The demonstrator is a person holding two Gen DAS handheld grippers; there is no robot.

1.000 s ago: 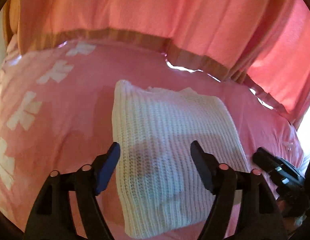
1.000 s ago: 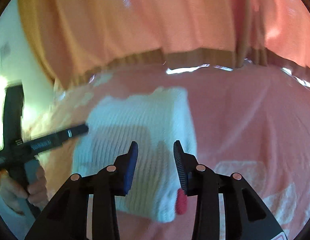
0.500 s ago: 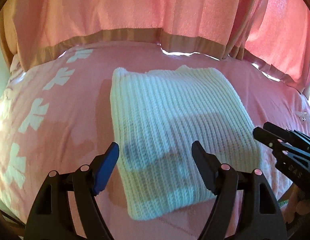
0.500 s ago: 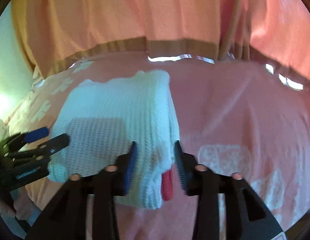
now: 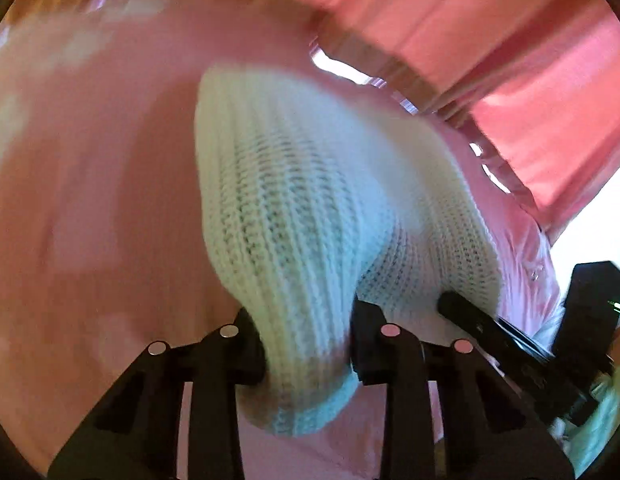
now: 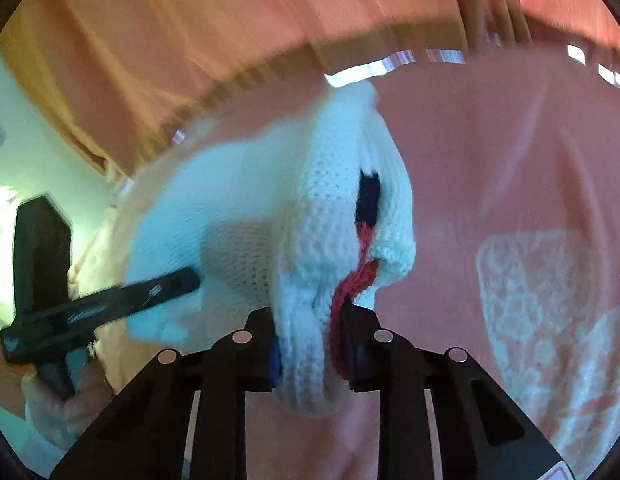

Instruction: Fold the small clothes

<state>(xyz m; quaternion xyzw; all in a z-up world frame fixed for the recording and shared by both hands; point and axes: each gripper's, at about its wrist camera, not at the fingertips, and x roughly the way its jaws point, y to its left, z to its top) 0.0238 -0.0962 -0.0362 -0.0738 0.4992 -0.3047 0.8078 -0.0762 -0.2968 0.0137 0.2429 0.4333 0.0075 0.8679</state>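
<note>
Both grippers have the white knit by its near edge, one at each near corner, and the cloth rises off the pink bedspread toward them. The left gripper is clamped on a thick roll of knit at 6 o'clock in its view, jaws held about a fold's thickness apart by the fabric bunched between them. The right gripper is likewise closed on the other corner at 6 o'clock in its own view, where a red strip and a dark patch of the garment show in the layers just above the jaws. In the left view the other tool's finger meets the knit at 4 o'clock. The far part of the knit runs back toward the curtain at 12 o'clock, though blur hides how much of it rests on the bed. This looks like the lifting phase of a further fold, or a carry of an already folded bundle; I cannot tell which. The next move calls for both hands travelling together at matched height, keeping the edge taut so the layers do not slip or sag between the grips.
</note>
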